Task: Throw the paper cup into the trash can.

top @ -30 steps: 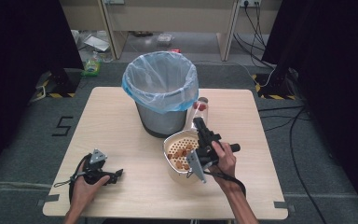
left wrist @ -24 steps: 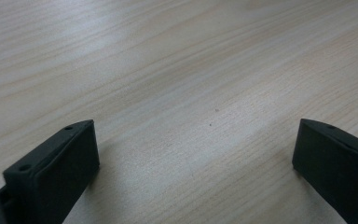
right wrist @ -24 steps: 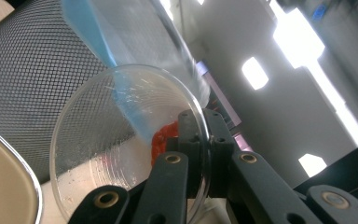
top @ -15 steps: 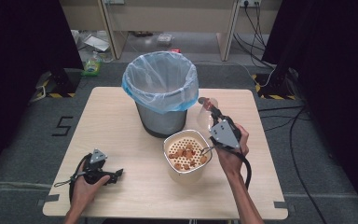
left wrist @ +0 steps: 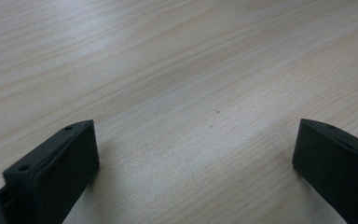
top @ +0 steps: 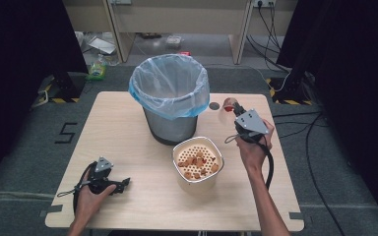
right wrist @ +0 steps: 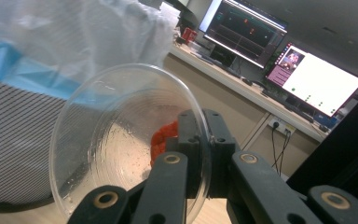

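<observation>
Right now my right gripper (top: 232,109) is up beside the bin, its jaws clenched on the rim of a clear plastic bowl (right wrist: 126,140), one jaw inside the rim and one outside. I hold the bowl tilted on its side with a little clump of red-orange bits (right wrist: 164,137) clinging inside near the jaws; in the high view the bowl (top: 226,111) sits just right of the trash bin (top: 170,101), a grey mesh can lined with a blue-and-white bag. Below it on the wooden table (top: 128,123) stands a white colander bowl (top: 198,160), touching or nearly touching the bin's base, with orange-brown pieces (top: 196,161) scattered on its perforated insert. My left gripper (top: 119,185) rests low on the table near its front left corner, well apart from everything, jaws spread wide over bare wood (left wrist: 182,84) and gripping nothing.
</observation>
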`<state>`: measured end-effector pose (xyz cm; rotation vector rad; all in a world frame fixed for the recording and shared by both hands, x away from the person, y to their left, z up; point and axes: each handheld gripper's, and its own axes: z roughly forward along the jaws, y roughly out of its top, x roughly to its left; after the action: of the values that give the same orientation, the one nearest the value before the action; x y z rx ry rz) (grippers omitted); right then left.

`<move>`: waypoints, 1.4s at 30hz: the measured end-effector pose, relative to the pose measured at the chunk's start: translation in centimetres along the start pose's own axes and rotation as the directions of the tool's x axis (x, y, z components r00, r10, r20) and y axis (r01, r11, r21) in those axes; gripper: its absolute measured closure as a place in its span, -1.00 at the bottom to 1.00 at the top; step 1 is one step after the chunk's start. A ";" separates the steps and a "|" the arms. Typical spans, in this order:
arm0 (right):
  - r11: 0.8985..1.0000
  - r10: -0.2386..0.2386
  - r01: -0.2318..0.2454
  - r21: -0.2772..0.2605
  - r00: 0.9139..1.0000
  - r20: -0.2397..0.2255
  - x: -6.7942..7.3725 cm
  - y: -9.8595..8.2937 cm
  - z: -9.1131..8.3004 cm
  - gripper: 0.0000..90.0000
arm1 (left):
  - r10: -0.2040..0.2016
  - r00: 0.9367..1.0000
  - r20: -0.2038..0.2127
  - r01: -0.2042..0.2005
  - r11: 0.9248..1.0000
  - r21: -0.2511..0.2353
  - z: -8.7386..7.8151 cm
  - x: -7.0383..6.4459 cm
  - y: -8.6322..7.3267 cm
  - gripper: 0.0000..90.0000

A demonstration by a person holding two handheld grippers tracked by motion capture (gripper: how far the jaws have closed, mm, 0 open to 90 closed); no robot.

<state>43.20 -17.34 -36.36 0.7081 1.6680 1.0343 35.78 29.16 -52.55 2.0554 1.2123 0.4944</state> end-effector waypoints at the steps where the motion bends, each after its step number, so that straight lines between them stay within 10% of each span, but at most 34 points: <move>1: 1.000 0.000 0.000 0.000 1.000 0.000 0.0 0.0 0.0 0.94 | 0.000 1.000 0.000 0.000 1.000 0.000 0.0 0.0 0.0 -1.00; 25: 0.998 0.027 -0.027 -0.063 1.000 -0.005 -3.3 8.4 3.0 0.94 | -0.001 1.000 0.000 0.001 1.000 -0.002 0.0 0.0 0.0 -1.00; 42: 0.993 -0.038 0.023 -0.116 0.991 -0.129 1.6 14.9 7.4 0.93 | 0.000 1.000 0.000 0.000 1.000 -0.001 0.0 0.0 0.0 -1.00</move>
<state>49.33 -6.94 -24.81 0.5480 1.7106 1.1663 35.77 29.16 -52.55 2.0541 1.2119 0.4947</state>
